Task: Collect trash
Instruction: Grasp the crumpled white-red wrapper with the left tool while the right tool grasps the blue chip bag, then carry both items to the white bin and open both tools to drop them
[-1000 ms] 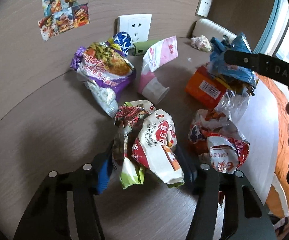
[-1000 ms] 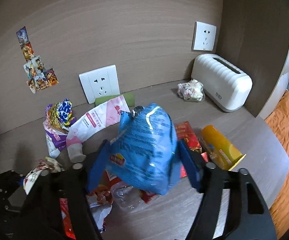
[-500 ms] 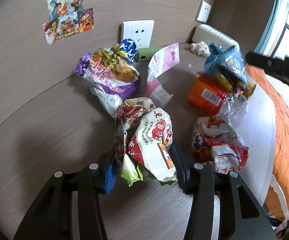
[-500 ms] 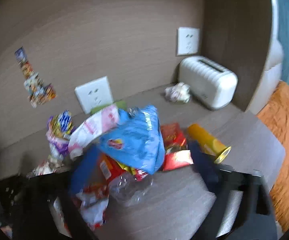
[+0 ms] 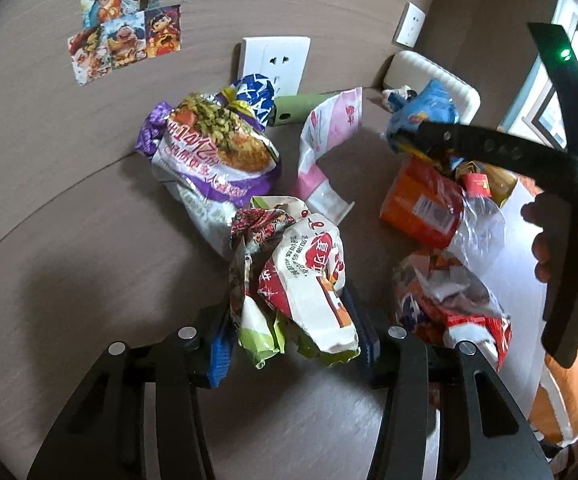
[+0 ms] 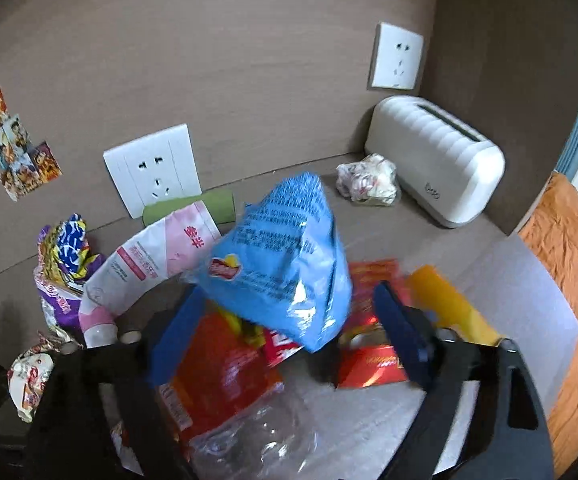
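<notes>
My left gripper (image 5: pixel 293 332) is shut on a bunch of crumpled snack wrappers (image 5: pixel 301 280), white, red and green, held over the brown desk. My right gripper (image 6: pixel 285 316) stands wide open, with a blue chip bag (image 6: pixel 285 252) between its blue fingers (image 6: pixel 401 324) but not pinched; the bag rests on the pile of red and orange wrappers (image 6: pixel 225 364). The right gripper and the blue bag (image 5: pixel 425 114) also show at the right of the left wrist view. A purple noodle bag (image 5: pixel 213 160) and a pink-white pouch (image 5: pixel 329 132) lie behind.
A white toaster (image 6: pixel 437 168) stands in the back right corner with a crumpled white wrapper (image 6: pixel 369 180) beside it. A yellow tube (image 6: pixel 453 312) lies at the right. Wall sockets (image 6: pixel 153 168) and stickers (image 5: pixel 125 24) are on the back wall. An orange bed cover (image 6: pixel 569 288) lies beyond the desk edge.
My right gripper has opened and let go of the blue chip bag, which now sits lower on the pile. My left gripper has kept its hold on the wrappers and drawn back slightly.
</notes>
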The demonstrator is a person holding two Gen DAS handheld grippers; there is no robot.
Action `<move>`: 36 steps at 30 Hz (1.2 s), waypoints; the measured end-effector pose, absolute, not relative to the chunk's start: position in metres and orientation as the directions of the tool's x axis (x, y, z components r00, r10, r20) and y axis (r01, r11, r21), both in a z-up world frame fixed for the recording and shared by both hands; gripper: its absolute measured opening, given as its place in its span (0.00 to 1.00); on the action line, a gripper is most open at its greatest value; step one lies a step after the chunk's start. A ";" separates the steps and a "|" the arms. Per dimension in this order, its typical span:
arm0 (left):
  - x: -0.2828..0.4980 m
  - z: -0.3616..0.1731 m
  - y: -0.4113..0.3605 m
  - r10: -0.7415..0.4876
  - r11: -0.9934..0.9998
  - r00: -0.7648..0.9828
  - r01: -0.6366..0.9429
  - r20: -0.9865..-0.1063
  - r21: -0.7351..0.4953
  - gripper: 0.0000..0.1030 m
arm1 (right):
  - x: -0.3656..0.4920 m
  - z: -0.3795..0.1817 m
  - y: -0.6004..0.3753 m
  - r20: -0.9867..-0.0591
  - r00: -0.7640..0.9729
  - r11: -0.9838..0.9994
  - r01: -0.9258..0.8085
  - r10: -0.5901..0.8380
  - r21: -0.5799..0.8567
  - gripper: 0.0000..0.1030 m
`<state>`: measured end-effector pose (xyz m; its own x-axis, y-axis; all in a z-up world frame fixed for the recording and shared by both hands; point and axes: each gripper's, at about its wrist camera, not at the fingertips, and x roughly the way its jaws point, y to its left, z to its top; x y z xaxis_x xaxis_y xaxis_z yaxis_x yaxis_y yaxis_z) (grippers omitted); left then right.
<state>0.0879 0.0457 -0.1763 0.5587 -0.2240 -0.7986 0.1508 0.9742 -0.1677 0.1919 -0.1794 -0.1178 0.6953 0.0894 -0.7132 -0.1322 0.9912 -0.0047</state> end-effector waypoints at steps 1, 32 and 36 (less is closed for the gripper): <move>0.089 -0.176 0.045 -0.225 0.974 0.561 0.152 -0.797 -0.168 0.47 | 0.194 -0.120 -0.179 -0.716 0.691 0.991 -0.136 0.098 0.004 0.57; 0.038 -0.080 -0.035 -0.374 0.908 0.619 0.396 -0.690 -0.137 0.45 | 0.056 -0.028 -0.298 -0.543 0.831 0.983 -0.029 0.124 0.181 0.32; 0.021 -0.088 -0.103 -0.490 0.812 0.508 0.562 -0.708 -0.158 0.45 | 0.016 -0.032 -0.336 -0.562 0.827 0.980 0.083 0.033 0.180 0.32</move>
<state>0.0211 -0.1034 -0.0884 0.5082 -0.4903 -0.7081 0.5624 0.8116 -0.1584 0.0158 -0.3364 -0.0317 0.8267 0.0333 -0.5617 0.0829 0.9802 0.1800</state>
